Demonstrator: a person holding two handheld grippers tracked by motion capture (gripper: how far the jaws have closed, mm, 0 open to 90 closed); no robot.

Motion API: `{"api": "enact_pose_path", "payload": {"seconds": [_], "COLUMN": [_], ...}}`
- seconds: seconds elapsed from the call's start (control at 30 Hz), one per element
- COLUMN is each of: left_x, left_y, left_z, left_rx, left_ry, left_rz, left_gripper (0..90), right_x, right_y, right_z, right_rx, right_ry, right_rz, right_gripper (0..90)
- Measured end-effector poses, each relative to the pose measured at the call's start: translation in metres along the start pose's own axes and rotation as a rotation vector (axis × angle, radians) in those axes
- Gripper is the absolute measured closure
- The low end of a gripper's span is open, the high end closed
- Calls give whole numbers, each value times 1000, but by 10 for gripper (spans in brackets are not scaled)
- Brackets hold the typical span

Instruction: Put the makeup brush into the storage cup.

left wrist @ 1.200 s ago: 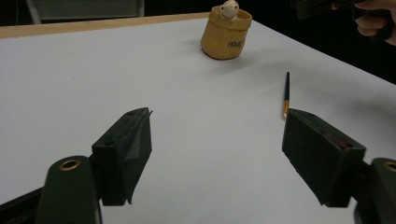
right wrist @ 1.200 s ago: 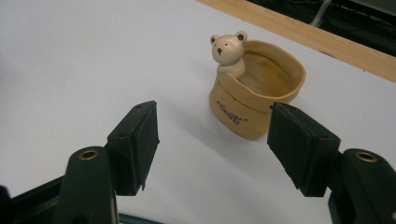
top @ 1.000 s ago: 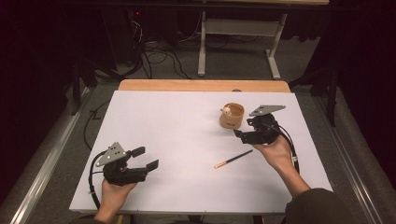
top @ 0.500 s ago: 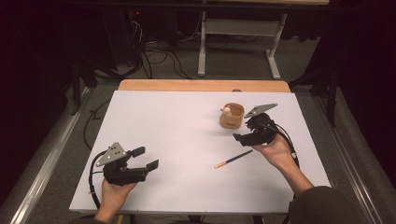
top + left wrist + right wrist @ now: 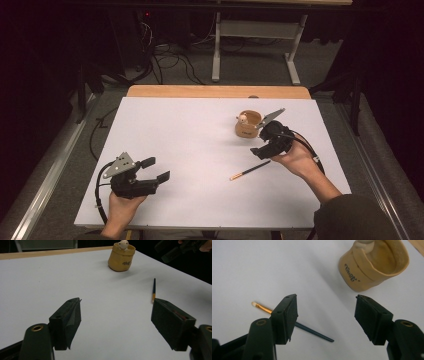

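Observation:
A thin paintbrush [image 5: 250, 170] with a dark handle and a gold ferrule lies flat on the white table [image 5: 190, 135]. Behind it stands a tan cup [image 5: 248, 125] with a small pale figure on its rim. My right gripper [image 5: 261, 150] hovers open just right of the cup and above the brush's dark end. In the right gripper view the brush [image 5: 312, 331] lies below and left of the open right gripper [image 5: 326, 300], and the cup [image 5: 374, 265] is at the upper right. My left gripper [image 5: 156, 169] is open at the front left, holding nothing.
In the left gripper view, the left gripper [image 5: 117, 302] faces across bare table toward the cup [image 5: 121, 257] and the brush [image 5: 153, 291], with the other gripper [image 5: 175, 250] at the top right. A wooden strip [image 5: 220, 91] edges the table's far side. Cables lie on the floor beyond.
My right gripper has drifted a little left and toward the person, lowering over the brush's handle end. The left gripper, cup and brush have not moved.

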State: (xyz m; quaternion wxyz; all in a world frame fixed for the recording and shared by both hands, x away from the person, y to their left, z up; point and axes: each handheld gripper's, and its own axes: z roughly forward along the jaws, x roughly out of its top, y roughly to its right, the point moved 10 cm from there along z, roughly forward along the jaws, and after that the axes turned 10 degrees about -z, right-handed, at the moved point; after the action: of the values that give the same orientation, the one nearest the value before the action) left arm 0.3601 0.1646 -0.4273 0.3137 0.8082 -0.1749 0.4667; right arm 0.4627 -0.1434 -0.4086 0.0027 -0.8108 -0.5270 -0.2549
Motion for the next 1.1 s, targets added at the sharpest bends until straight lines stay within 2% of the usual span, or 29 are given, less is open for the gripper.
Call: {"api": "enact_pose_path", "payload": {"seconds": [0.07,0.27,0.43,0.67,0.83,1.1], "left_x": [0,1,1,1,1,1], "left_y": [0,0,0,0,-1,-1], "left_z": [0,0,-1,-1,-1,-1], "left_rx": [0,2,2,2,2,3], "left_ry": [0,5,7,7,7,9], "left_rz": [0,-2,-2,-2,-2,-3], "left_gripper": [247,245,245,245,245,245], "right_x": [0,0,-2,-5,-9,-12], "right_y": [0,-2,-7,-13,-15,-19], "right_z": [1,3,7,15,20,24], "right_rx": [0,32,94,136,152,182], "right_ry": [-24,-61,-99,-147,-186,-214], "right_rz": [-25,-33,-40,-67,-76,-83], "right_gripper": [368,369,371,374,375,375]}}
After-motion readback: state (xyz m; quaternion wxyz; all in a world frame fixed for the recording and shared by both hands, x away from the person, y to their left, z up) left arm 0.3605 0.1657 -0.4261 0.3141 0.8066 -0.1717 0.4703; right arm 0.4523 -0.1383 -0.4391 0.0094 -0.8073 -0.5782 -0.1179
